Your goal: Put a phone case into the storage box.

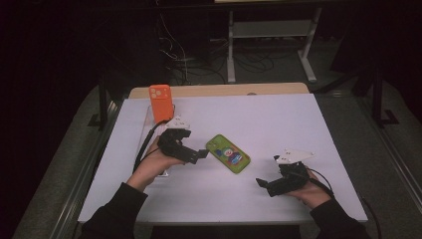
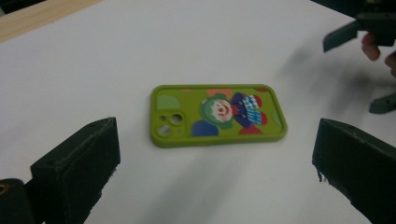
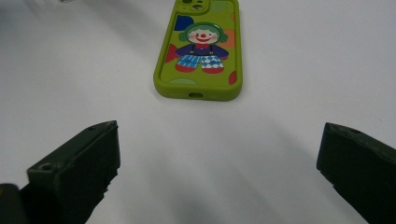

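Green phone case (image 1: 228,153) lies flat on the white table (image 1: 278,119) between the left gripper (image 1: 198,155) and the right gripper (image 1: 261,183), touched by neither; both have their jaws spread wide and empty, so any grasp looks yet to begin. From above an orange phone case (image 1: 161,102) stands at the table's far left; the left gripper view makes out the clown picture (image 2: 229,112).
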`<act>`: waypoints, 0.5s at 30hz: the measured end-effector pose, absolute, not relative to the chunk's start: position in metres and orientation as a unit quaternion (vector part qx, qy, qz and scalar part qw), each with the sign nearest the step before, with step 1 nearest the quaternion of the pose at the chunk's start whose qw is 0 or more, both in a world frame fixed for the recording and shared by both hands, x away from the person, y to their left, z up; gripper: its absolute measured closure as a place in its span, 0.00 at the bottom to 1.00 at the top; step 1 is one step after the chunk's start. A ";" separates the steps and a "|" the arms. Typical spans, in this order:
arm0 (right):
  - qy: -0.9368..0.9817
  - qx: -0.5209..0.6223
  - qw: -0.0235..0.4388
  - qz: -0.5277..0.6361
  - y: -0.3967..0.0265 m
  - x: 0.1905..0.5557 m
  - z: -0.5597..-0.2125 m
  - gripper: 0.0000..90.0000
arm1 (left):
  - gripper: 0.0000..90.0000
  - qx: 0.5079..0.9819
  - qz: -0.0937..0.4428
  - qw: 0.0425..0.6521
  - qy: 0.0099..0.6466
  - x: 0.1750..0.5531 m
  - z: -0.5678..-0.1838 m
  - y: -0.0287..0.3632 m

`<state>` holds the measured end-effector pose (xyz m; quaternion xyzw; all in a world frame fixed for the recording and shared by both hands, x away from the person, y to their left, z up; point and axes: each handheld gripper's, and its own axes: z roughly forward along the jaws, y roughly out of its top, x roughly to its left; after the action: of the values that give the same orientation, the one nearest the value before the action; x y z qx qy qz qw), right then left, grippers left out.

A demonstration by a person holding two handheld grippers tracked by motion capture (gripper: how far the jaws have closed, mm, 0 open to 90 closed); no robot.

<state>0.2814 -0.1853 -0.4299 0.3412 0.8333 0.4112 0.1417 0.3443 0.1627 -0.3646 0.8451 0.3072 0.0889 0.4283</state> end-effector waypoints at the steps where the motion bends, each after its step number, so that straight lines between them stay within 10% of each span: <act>1: 0.833 0.342 0.141 0.411 -0.185 0.281 -0.430 0.00 | 0.00 0.847 0.087 0.427 0.303 0.342 -0.367 0.162; 15: 0.827 0.361 0.141 0.408 -0.188 0.281 -0.425 0.00 | 0.00 0.857 0.097 0.425 0.275 0.307 -0.404 0.153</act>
<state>0.2810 -0.1877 -0.4253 0.3610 0.8267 0.4078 0.1409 0.3068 0.1534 -0.4041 0.8572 0.2746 0.0967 0.4247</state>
